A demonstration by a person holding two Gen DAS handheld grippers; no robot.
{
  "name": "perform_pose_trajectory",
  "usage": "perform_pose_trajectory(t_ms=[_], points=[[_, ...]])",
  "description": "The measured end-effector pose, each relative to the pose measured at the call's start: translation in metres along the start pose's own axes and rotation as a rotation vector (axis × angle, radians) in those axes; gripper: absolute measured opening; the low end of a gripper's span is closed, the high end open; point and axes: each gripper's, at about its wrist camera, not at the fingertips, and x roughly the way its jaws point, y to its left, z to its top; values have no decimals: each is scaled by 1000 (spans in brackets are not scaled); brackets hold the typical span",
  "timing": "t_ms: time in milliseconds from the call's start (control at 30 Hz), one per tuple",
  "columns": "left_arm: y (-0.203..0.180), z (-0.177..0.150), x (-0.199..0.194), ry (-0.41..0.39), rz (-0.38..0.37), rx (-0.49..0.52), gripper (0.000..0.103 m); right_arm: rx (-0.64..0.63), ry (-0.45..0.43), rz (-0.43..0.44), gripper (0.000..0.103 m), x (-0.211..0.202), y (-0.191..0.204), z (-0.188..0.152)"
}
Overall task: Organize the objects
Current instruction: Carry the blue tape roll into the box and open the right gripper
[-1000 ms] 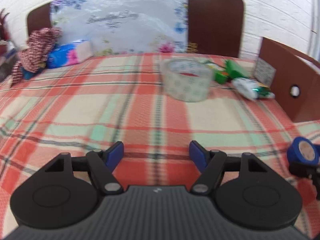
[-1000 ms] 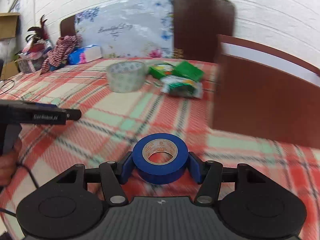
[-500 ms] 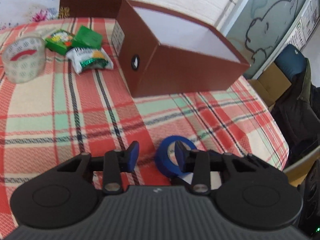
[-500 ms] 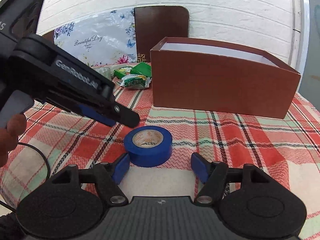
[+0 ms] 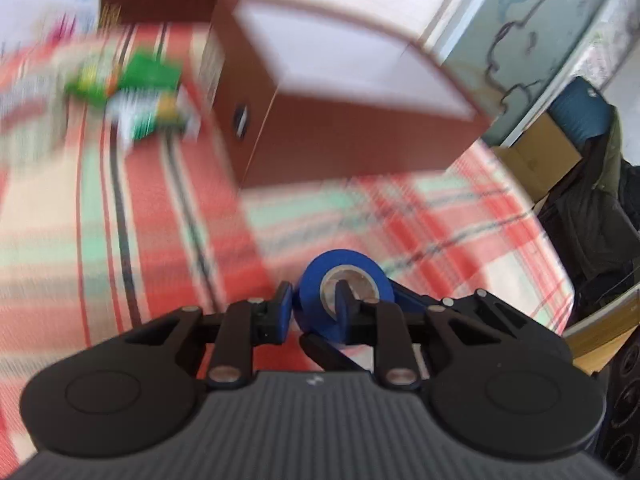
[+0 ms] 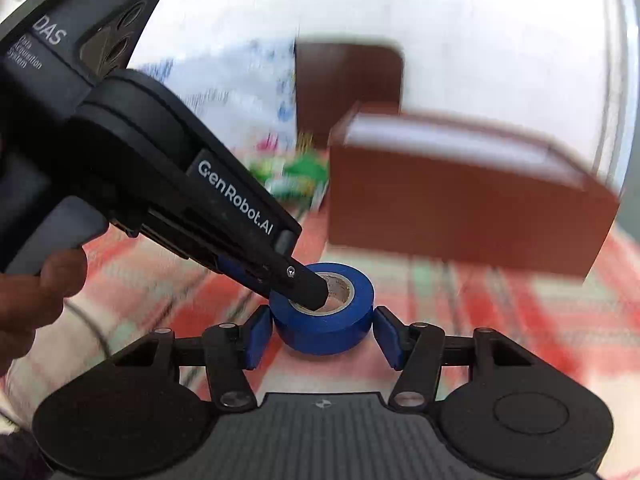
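A blue tape roll (image 5: 316, 292) (image 6: 340, 328) is held above the plaid cloth. My left gripper (image 5: 312, 312) is shut on the roll's wall, one finger outside and one finger (image 5: 342, 300) inside the core. In the right wrist view the left gripper's finger (image 6: 296, 280) reaches into the roll's hole. My right gripper (image 6: 322, 336) has its pads on both sides of the roll, touching or nearly so. The open brown box (image 5: 340, 120) (image 6: 460, 208) stands just beyond the roll.
Green snack packets (image 5: 136, 88) (image 6: 292, 180) lie left of the box on the plaid cloth (image 5: 100, 220). A brown headboard (image 6: 344, 84) and floral pillow are behind. Cardboard boxes and dark clothing (image 5: 592, 208) sit past the bed's right edge.
The left gripper has closed on the tape roll's wall, one finger in the core. The right gripper's pads have come in against the roll. Both views are moving and blurred.
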Motion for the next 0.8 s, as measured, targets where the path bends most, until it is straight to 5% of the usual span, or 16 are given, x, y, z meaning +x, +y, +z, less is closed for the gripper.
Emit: perform_pose_trajectory(t_ms=[267, 567, 800], points=[[-28, 101, -10, -233, 38, 108, 25, -11, -249, -115, 56, 27, -33, 80], [-35, 142, 70, -123, 95, 97, 25, 89, -156, -152, 56, 90, -78, 81], [-43, 126, 67, -172, 176, 134, 35, 127, -172, -152, 56, 75, -78, 75]])
